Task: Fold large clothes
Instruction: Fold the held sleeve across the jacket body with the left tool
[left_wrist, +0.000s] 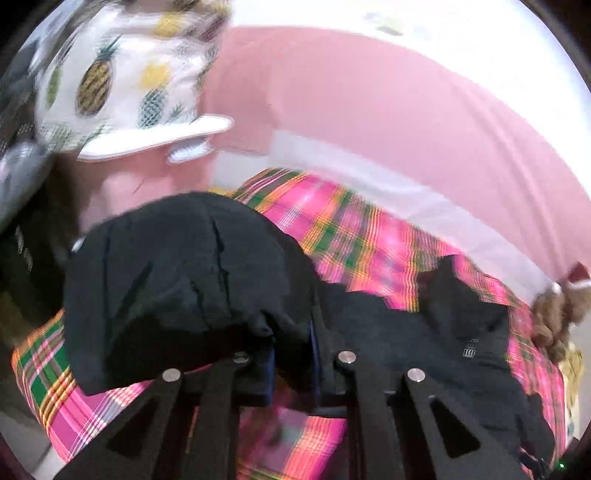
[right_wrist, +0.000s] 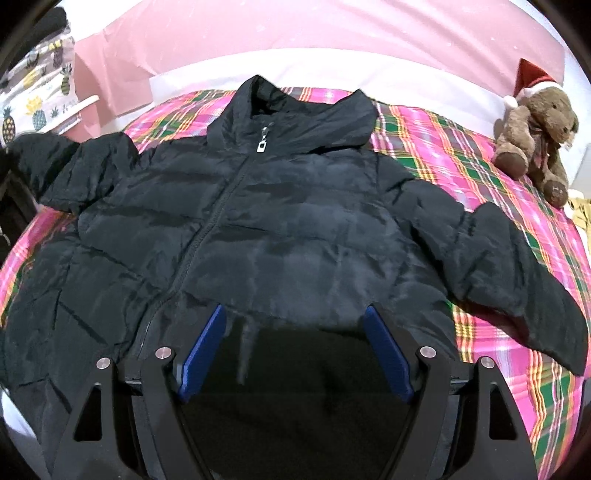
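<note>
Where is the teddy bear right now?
In the right wrist view the teddy bear sits at the far right on the plaid blanket, beyond the jacket sleeve.

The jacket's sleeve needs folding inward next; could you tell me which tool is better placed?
Left, probably: the left tool looks shut on a sleeve of the black jacket; the right tool hangs open over its hem.

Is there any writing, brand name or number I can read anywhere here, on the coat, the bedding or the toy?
None can be read.
Black puffer jacket: no label or logo visible.
Its silver zipper pull: any marking too small to tell.
Pineapple-print fabric: small marks between the pineapples, too blurred to read.
Teddy bear: no writing visible.
</note>
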